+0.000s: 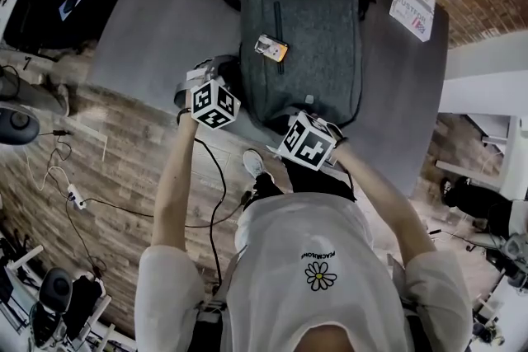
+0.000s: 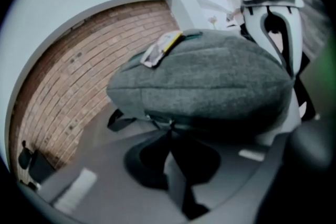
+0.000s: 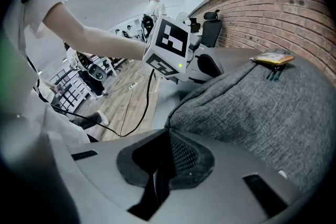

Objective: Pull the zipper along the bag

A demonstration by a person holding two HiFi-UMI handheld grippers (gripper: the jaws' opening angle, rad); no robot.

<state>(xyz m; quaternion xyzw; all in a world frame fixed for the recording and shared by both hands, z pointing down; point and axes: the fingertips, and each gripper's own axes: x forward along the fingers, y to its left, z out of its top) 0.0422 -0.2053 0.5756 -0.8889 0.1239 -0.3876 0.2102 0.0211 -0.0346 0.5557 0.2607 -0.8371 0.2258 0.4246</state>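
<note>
1. Here, the likeliest failure is the left gripper (image 2: 169,131) slipping off the zipper pull (image 2: 169,123). Its jaws are squeezing together to a narrow point and appear to be pinching that small pull at the seam. A tug angled away from the zipper (image 2: 155,117) could be enough to strip it free.
2. The bag (image 1: 318,53) could also be sliding across the smooth table (image 1: 165,12) instead of unzipping. The right gripper (image 3: 167,134) is the only thing bracing it. Its jaws are drawn together and seem to be nipping the bag's near edge, a thin hold that could be giving way under a hard pull.
3. The soft fabric could be bunching ahead of the slider and jamming it, since nothing is holding the seam taut along its length.
4. A small card (image 1: 271,48) with an orange patch is lying loose on top of the bag, and a jerk could be sending it off.
5. The bag is a grey, felt-like backpack lying flat in the middle of the dark table, front panel facing up. Its near end is pointing toward the person and sitting between the two grippers. It is bulging gently, and a dark strap (image 2: 119,119) is trailing from its side.
</note>
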